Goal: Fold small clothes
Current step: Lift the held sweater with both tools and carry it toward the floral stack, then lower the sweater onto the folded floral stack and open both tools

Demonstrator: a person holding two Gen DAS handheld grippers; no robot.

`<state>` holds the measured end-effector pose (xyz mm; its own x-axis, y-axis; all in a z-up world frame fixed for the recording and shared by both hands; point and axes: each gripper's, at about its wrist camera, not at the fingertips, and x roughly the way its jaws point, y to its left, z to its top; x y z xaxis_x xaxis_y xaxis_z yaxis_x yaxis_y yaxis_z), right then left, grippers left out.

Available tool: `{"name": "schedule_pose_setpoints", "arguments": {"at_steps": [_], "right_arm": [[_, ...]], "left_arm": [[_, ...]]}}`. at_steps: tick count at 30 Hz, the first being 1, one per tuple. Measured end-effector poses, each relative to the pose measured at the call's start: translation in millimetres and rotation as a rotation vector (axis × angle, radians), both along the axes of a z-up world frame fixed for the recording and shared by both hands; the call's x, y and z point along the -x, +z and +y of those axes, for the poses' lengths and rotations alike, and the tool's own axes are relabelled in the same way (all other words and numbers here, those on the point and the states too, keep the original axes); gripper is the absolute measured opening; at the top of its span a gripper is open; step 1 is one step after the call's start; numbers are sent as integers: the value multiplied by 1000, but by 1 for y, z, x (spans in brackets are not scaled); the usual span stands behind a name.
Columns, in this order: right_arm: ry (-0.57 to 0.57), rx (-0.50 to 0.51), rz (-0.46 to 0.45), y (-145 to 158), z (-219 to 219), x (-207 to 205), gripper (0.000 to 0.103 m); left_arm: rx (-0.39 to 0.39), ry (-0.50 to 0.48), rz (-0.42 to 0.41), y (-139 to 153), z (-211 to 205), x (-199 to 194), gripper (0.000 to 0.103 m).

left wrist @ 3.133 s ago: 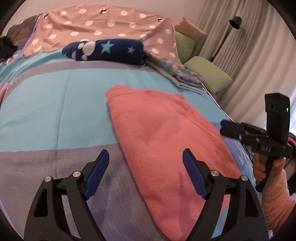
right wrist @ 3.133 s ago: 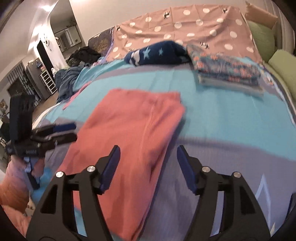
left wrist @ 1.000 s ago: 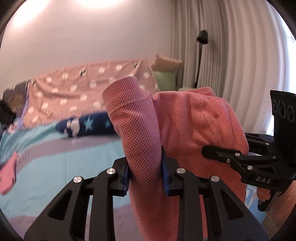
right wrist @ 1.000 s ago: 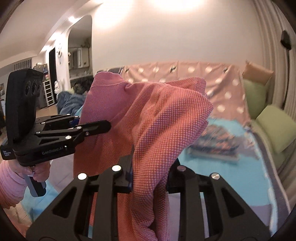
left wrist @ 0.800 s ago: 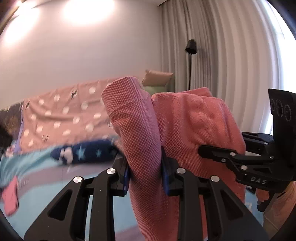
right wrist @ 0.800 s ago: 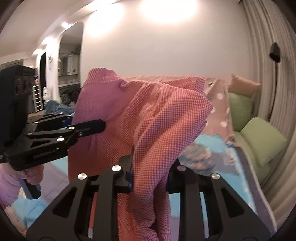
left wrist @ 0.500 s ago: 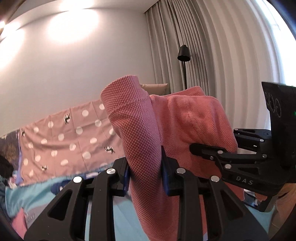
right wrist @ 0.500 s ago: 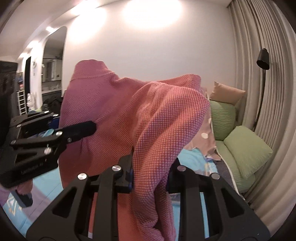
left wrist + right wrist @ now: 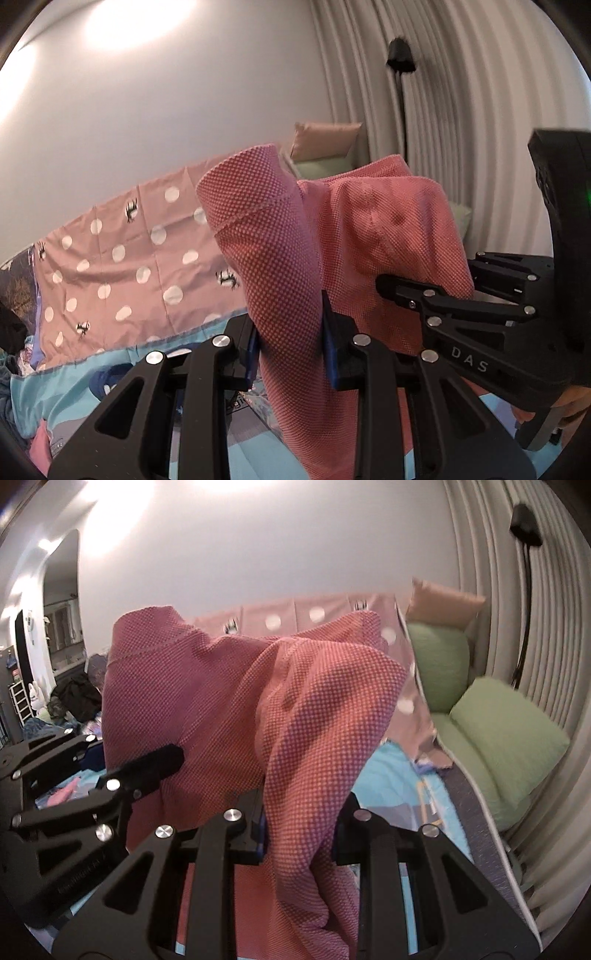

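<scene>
The left claw (image 9: 290, 343) pinches a bunched edge of the pink garment (image 9: 280, 258), and the right claw (image 9: 299, 823) pinches another bunch of it, so the cloth hangs in the air between the two, above the bed (image 9: 66, 391). Holding it at two points near the top lets the rest drop free below the claws; this looks like a lift to carry one edge over for a fold, or to shake the cloth flat before laying it down.

Beyond the claws lies a dotted sheet (image 9: 122, 254), with green pillows (image 9: 506, 734) to the right of the right claw and a tan cushion (image 9: 443, 602) behind them. A lamp (image 9: 400, 55) stands against the curtain (image 9: 461, 110). Below the left claw a dark blue item (image 9: 101, 378) lies on the bed, partly hidden. The cloth itself blocks most of the view ahead, so where it should land is hard to judge.
</scene>
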<state>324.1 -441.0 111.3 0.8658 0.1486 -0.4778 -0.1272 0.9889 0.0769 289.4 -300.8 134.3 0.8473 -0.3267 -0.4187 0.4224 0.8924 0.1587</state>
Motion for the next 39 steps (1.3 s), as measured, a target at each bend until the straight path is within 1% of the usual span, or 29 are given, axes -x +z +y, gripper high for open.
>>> {"name": "schedule_pose_setpoints", "arguments": {"at_steps": [2,3,4,5,6,7,8,9,10,11,12,13,14,15,18,21,23,24,26,29,30,32,34,37,39], "right_arm": [[2,-3,39,-23,2,-35,25],[2,-10,50,-35,4,-50,27],[-11,-7,56,-46,7,-62,38],[-63,16,62,-63,7,-76,61],[-167,72,77,-85,8,-86,69],[-237,103,92,-101,7,-87,72],[-285,108,116,-119,2,-91,72],[-293,75,149,-138,-4,-93,71],[-286,23,177,-158,-11,-90,70],[-288,5,184,-171,-15,-84,71],[-285,-6,169,-181,-18,-76,71],[-295,-1,144,-189,-21,-63,74],[-304,3,124,-191,-18,-48,75],[-309,0,112,-192,-20,-39,76],[-319,-16,98,-182,-19,-7,80],[-294,-16,91,-167,-10,28,82],[-278,0,78,-160,-5,55,82],[-274,11,69,-155,0,66,82],[-255,19,47,-147,8,95,85],[-225,-7,41,-138,17,136,88],[-220,-22,37,-136,19,146,90],[-212,-75,27,-131,21,175,94],[-222,-91,21,-127,21,196,97],[-282,-60,10,-120,22,226,101],[-305,-78,8,-115,22,246,101]], "left_arm": [[-5,21,35,-20,-2,-27,29],[-8,35,52,-31,-2,-43,29],[-6,46,65,-39,-2,-55,29],[4,66,89,-55,1,-76,31],[0,83,108,-69,3,-93,43],[-16,102,120,-81,3,-105,54],[-63,164,140,-105,6,-122,70],[-99,209,163,-125,9,-133,71],[-136,225,221,-153,14,-145,71],[-147,220,256,-168,18,-149,71],[-134,212,269,-182,24,-148,75],[-93,200,251,-193,33,-143,79],[-64,199,224,-195,38,-137,85],[-41,193,212,-197,42,-133,85],[13,195,234,-198,51,-130,85],[36,201,243,-192,51,-118,85],[33,188,228,-183,51,-98,87],[23,185,217,-180,49,-87,89],[-17,195,184,-173,49,-60,91],[-45,147,151,-161,50,-16,92],[-41,137,147,-157,52,-4,94],[-15,111,143,-148,59,26,102],[13,101,130,-137,66,54,102],[17,85,113,-128,71,87,102],[16,80,102,-121,75,111,102]]}}
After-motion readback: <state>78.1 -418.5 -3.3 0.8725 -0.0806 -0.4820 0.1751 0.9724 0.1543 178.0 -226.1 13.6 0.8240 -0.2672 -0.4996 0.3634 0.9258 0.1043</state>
